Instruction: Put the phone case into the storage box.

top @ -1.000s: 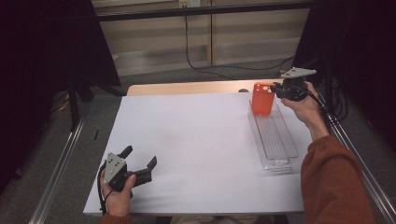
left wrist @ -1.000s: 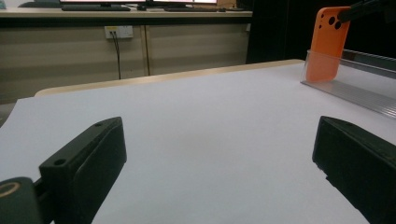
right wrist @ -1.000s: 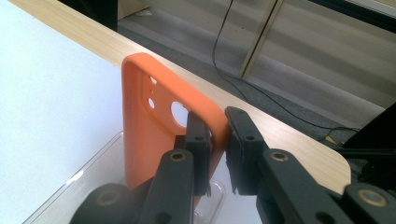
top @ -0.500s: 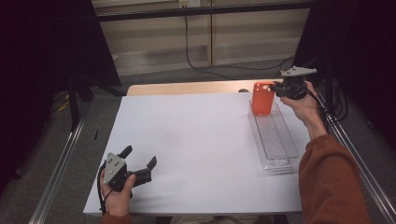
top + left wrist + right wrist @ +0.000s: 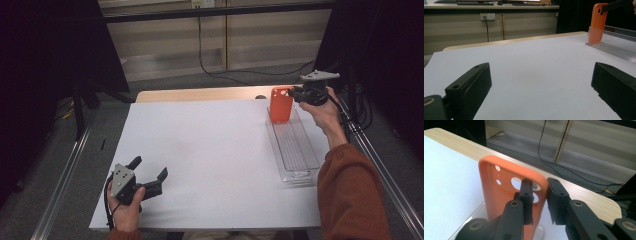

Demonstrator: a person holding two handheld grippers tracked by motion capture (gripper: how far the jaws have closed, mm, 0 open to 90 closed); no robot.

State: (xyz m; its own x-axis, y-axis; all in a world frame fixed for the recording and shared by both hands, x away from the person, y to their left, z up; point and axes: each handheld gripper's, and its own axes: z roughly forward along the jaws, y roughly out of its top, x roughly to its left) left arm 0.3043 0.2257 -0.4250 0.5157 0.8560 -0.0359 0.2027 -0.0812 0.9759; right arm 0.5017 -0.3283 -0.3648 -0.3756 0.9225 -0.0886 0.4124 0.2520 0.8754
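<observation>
One orange phone case (image 5: 281,105) stands upright in one clear tray (image 5: 295,150) at the table's (image 5: 200,150) far right corner. Right gripper (image 5: 539,195) fingers have just been opening, straddling the case's edge; left gripper (image 5: 150,180) fingers released.

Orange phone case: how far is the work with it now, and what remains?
Done: the orange phone case stands upright in the far end of the clear tray. In hand: the right gripper has just been opening its jaws, with the case's top edge between them, so it seems to be letting go. The left gripper waits open, holding nothing. Left: probably only to draw the right gripper away.
</observation>
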